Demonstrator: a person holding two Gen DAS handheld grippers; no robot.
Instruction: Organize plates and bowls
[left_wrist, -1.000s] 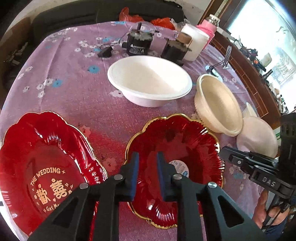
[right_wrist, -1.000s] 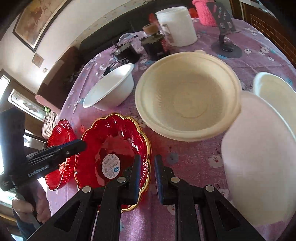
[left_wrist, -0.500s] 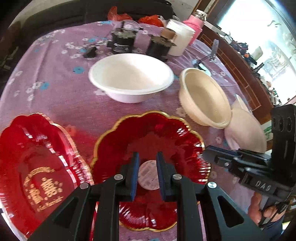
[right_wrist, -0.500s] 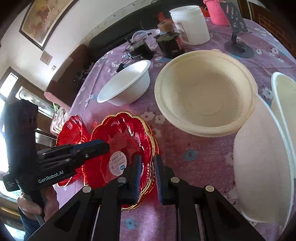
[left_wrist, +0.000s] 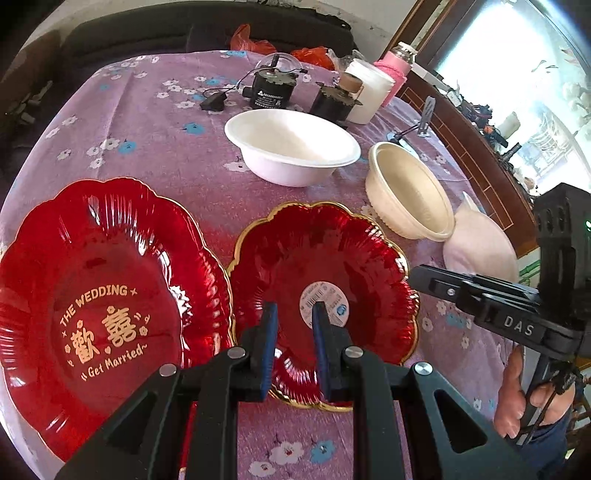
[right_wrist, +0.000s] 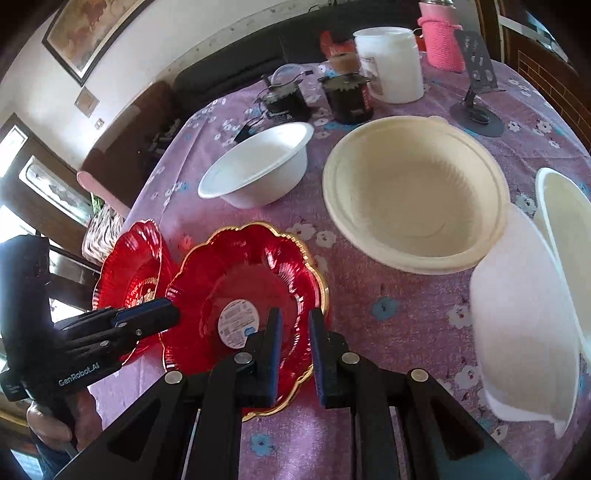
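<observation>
Both grippers have drifted across the table, so the smaller red plate now sits nearer the wedding plate, rims almost meeting at the near edge. Left gripper hovers over the smaller plate, jaws narrowly apart, nothing clamped; right gripper over the same plate's near rim, jaws likewise narrowly apart and empty. Judgement: no plate is stacked yet and a grasp is being lined up. Mid-table: white bowl, cream bowl. Right edge: upturned white bowls. Far edge clutter, white tub and black devices, stands clear of the plates.
</observation>
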